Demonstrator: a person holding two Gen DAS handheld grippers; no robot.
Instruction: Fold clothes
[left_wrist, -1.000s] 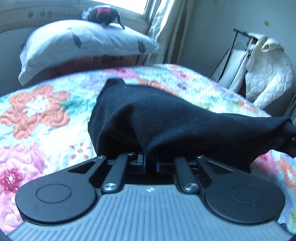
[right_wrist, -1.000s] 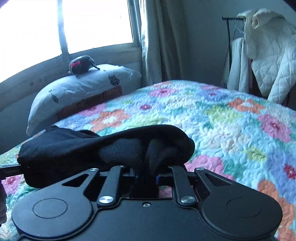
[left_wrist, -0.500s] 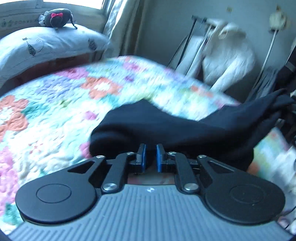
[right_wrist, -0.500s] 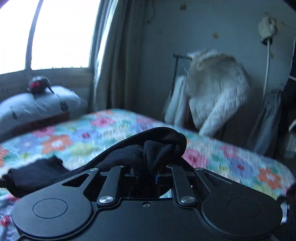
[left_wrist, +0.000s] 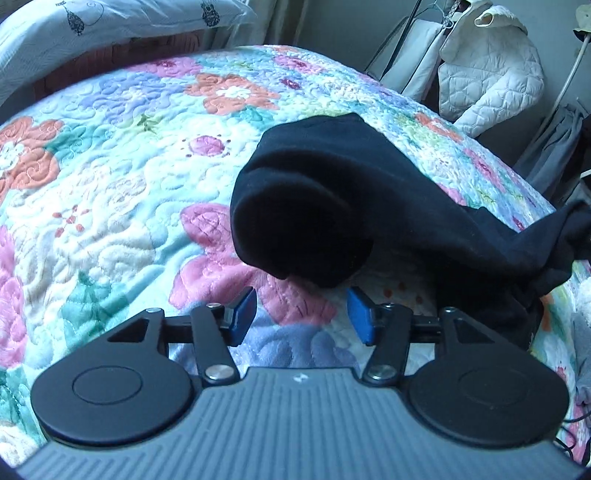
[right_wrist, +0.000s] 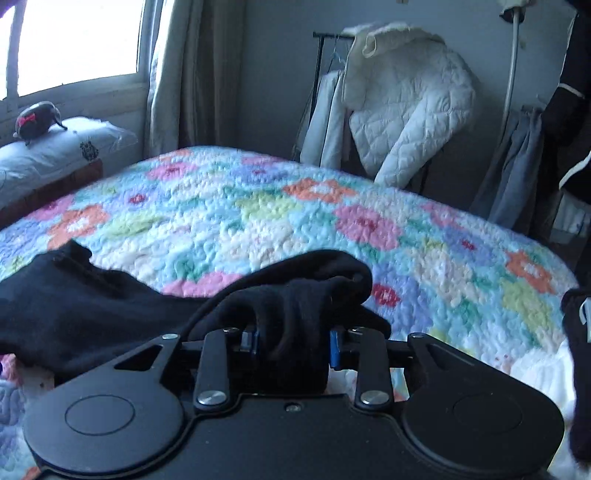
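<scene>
A black garment (left_wrist: 332, 206) lies in a rolled, bunched heap on the floral quilt (left_wrist: 122, 221). My left gripper (left_wrist: 301, 317) is open and empty, its blue pads just short of the garment's near fold. In the right wrist view the same black garment (right_wrist: 92, 314) stretches to the left across the quilt (right_wrist: 295, 221). My right gripper (right_wrist: 293, 343) has its jaws partly apart with a thick bunch of the black cloth between the blue pads.
A white pillow (right_wrist: 55, 155) with a dark plush toy (right_wrist: 35, 118) lies at the bed's head under the window. A clothes rack with a white quilted jacket (right_wrist: 406, 110) stands past the bed's far side. Dark and grey clothes (right_wrist: 569, 110) hang at the right.
My left gripper has opened and let go of the black garment, which now rests on the quilt. My right gripper's jaws have widened around the cloth. Both views swung back toward the bed.
</scene>
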